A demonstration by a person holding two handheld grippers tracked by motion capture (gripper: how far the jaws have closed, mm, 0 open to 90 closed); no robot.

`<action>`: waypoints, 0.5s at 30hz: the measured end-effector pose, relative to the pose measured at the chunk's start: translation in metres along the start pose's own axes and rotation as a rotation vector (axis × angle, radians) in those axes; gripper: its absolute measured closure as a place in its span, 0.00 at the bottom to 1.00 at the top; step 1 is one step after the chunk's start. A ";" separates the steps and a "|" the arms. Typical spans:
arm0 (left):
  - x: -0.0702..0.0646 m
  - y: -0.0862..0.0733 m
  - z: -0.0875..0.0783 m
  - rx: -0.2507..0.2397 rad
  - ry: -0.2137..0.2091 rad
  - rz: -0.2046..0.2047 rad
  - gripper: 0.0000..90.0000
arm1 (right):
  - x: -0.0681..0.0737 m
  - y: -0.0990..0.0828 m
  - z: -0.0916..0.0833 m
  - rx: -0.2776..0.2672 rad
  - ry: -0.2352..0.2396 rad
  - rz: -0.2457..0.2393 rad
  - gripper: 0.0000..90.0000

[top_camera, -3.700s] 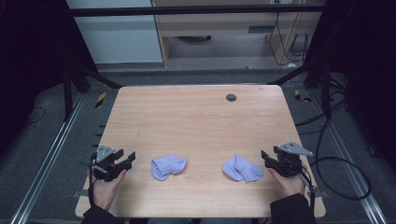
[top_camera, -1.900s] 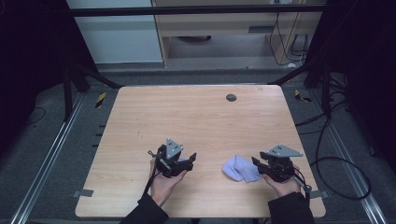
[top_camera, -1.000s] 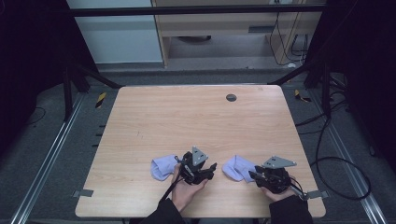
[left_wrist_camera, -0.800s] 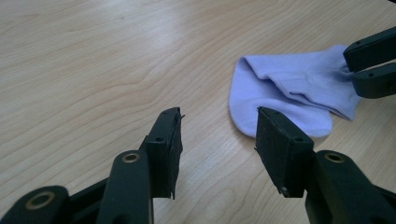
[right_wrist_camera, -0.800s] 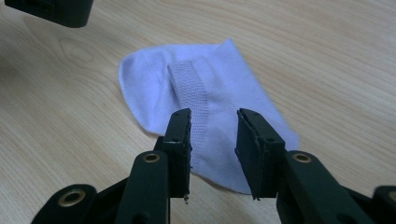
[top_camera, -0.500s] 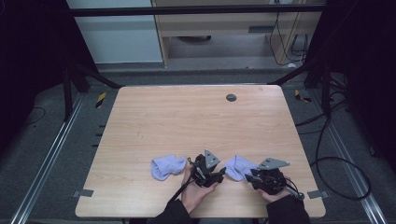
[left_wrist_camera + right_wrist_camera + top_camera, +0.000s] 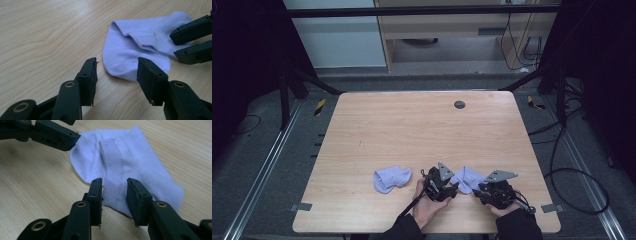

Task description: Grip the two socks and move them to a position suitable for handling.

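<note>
Both my grippers are down at the near edge of the surface [image 7: 422,125], closing in on the right-hand sock [image 7: 466,178] from either side. My left gripper [image 7: 117,71] has its jaws spread wide, holding nothing, the rounded end of the sock lying between and just ahead of the tips. My right gripper [image 7: 114,192] is partly open, also holding nothing, its jaws straddling the ribbed band [image 7: 113,170] at the sock's near edge.

The second sock [image 7: 391,178] lies apart to the left, untouched.

Handling, as I judge it: thin knit, very light, limp. It will fold and drag rather than lift flat, and a single layer may slip out of the pads. Best hold looks to be the ribbed band, where the cloth is thicker and doubled; the rounded end for the other gripper, pinching low so both layers are caught.

Against 3.7 s ago: my left gripper sat at the far left of the surface, beyond the left sock; it has since crossed over that sock to the right one. My right gripper has edged inward. Both socks lie about where they were.
</note>
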State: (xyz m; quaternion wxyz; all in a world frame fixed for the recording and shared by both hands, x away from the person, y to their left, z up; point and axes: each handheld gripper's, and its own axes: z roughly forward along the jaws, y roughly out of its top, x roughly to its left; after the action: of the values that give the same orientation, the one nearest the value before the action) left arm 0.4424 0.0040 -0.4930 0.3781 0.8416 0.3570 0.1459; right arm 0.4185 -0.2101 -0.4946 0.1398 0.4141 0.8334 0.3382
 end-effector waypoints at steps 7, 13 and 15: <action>-0.003 -0.002 0.006 0.024 0.008 0.021 0.58 | 0.001 0.001 0.001 0.012 -0.020 -0.020 0.81; -0.005 -0.002 0.008 0.023 0.000 0.023 0.65 | 0.000 0.001 0.000 0.020 -0.021 -0.013 0.89; -0.005 -0.002 0.008 0.022 -0.007 0.018 0.69 | 0.000 0.001 0.000 0.021 -0.015 -0.011 0.90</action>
State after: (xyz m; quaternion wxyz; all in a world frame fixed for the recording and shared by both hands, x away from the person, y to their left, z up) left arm 0.4421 -0.0028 -0.4999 0.3686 0.8495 0.3497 0.1422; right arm 0.4194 -0.2093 -0.4939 0.1436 0.4134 0.8381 0.3256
